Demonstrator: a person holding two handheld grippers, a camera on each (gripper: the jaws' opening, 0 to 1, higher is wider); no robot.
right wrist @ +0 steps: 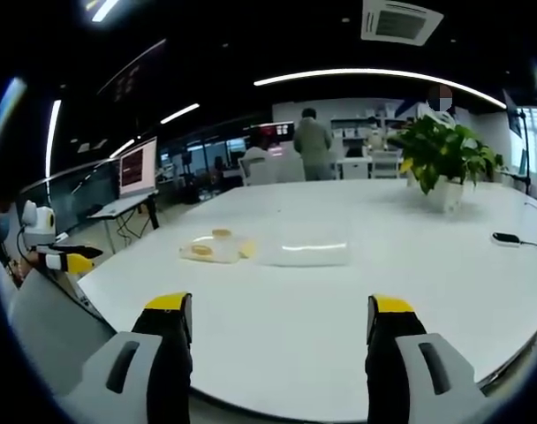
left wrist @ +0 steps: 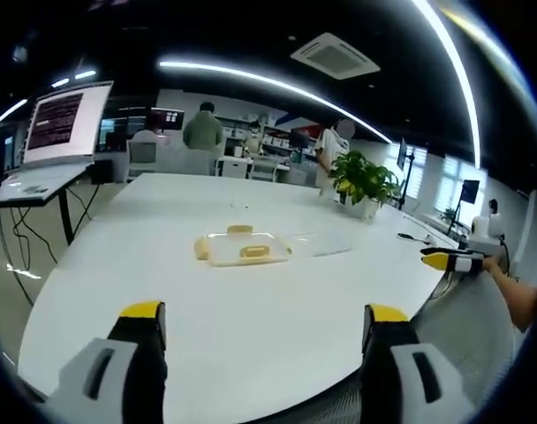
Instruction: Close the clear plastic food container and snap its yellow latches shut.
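Note:
A clear plastic food container (left wrist: 244, 249) with yellow latches lies on the white table (left wrist: 207, 291), its clear lid (left wrist: 317, 242) flat beside it on the right. In the right gripper view the container (right wrist: 214, 249) sits left of the lid (right wrist: 304, 250). My left gripper (left wrist: 267, 327) stands open near the table's front edge, well short of the container. My right gripper (right wrist: 280, 320) is open too, nothing between its jaws, and it shows at the right of the left gripper view (left wrist: 450, 260), beyond the table edge. The left gripper (right wrist: 67, 261) appears at the left in the right gripper view.
A potted plant (left wrist: 364, 183) (right wrist: 443, 159) stands at the table's far side. A dark flat object (right wrist: 509, 238) lies near the right edge. A laptop on a stand (left wrist: 61, 132) is off the table to the left. People stand at desks in the background.

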